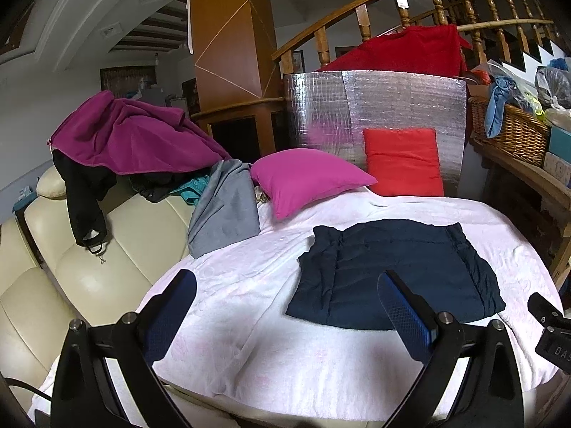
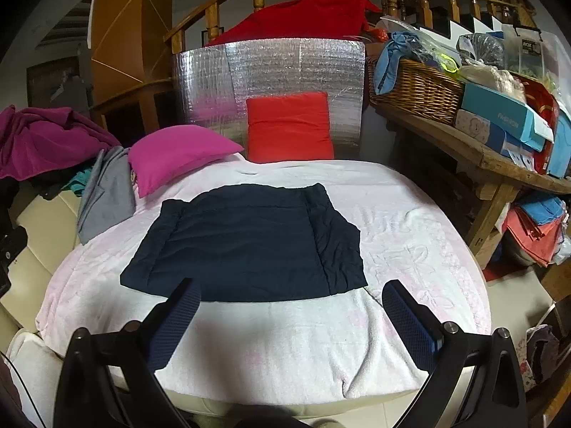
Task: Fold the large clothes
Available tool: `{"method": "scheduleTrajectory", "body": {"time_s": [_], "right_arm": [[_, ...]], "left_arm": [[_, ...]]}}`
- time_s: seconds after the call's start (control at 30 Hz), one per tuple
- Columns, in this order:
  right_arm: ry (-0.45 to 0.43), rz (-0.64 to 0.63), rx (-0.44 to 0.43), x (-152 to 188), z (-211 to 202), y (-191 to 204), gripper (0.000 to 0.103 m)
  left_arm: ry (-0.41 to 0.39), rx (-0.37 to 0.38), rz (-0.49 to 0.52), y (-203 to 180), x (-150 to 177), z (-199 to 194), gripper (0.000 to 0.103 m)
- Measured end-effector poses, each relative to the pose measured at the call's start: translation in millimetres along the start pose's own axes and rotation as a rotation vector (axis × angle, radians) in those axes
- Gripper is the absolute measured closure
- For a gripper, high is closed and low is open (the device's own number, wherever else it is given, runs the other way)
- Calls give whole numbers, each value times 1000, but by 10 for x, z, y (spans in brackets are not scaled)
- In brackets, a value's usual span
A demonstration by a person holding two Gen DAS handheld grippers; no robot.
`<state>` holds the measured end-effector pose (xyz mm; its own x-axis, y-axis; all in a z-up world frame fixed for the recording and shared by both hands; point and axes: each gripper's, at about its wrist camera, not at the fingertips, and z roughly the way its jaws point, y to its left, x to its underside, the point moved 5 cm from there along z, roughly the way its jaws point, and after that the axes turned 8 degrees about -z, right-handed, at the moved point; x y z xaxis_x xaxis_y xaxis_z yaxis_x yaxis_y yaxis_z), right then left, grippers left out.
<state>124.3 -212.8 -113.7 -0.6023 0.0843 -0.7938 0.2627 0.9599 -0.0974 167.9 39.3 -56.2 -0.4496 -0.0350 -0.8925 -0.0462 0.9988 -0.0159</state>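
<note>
On the pale blanket (image 2: 410, 221) the navy garment (image 2: 246, 242) already lies folded into a neat rectangle, so I judge this piece nearly finished. My left gripper (image 1: 285, 301) and right gripper (image 2: 291, 310) hover short of it, fingers spread and empty, while the heaped clothes (image 1: 135, 135) on the sofa look unfolded

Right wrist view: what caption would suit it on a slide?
Open right gripper hovers before a folded navy garment lying on a pale pink blanket.
</note>
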Motion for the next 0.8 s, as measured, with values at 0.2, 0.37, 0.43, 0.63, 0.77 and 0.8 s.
{"method": "scheduleTrajectory", "body": {"time_s": [0.2,0.37,0.43,0.63,0.77,0.8], "right_arm": [[-9,-6,0,-38,-34,44,0],[-13,-24,-7,-57,-43,116,0],[-18,-31,-4,-63,-48,143,0],[-22,-48,1,-97,-43,201,0],[-19,-56,-2,-150,33,260,0],[-17,-58,-1,-157,48,270,0]], "left_arm": [[-1,-3,-10,57,-4,-5,2],[-7,-6,-27,111,-20,-7,2],[-6,-4,-35,116,-20,-3,2],[-8,-6,-42,154,-38,29,2],[-6,-11,-45,164,-62,86,2],[-6,-12,-45,169,-71,107,2]]}}
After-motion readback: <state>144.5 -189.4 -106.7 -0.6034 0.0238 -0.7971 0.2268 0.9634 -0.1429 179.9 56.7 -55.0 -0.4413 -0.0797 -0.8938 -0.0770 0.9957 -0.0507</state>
